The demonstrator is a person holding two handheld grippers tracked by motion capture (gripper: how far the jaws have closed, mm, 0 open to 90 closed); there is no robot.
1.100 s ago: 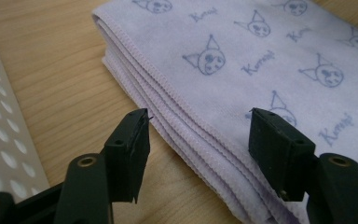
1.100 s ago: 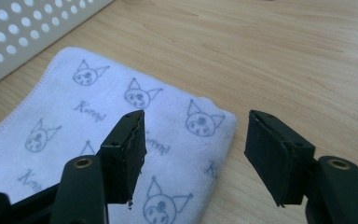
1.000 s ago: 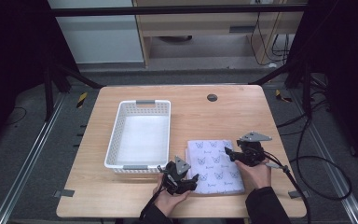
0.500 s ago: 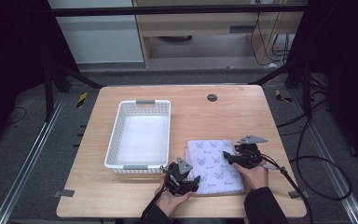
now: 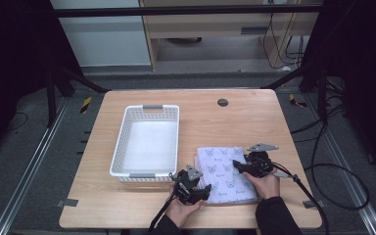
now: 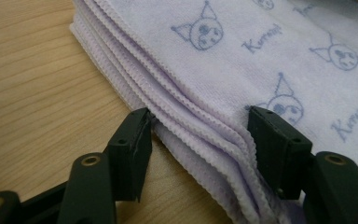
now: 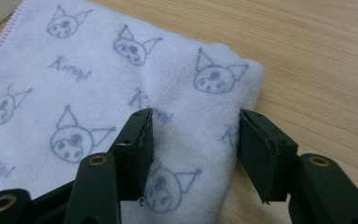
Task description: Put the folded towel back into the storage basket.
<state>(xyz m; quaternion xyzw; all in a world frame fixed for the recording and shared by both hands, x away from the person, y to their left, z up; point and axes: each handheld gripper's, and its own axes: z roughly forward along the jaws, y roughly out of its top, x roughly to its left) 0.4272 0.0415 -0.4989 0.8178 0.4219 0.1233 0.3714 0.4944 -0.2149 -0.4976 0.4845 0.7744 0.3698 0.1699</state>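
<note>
The folded towel [image 5: 223,173] lay on the table [image 5: 254,122] beside the basket [image 5: 147,142]. It looked soft and light. Both grippers, left [image 6: 196,126] and right [image 7: 193,122], had just been closing, jaws apart around its layered edge, the best place to grip.

White slatted basket [image 5: 147,142] with grey handle tabs, standing empty on the left half of the wooden table [image 5: 254,117], small dark round grommet [image 5: 223,102] near the far edge, black-and-yellow tape marks [image 5: 86,104] on the grey floor [image 5: 34,161] beside it.
</note>
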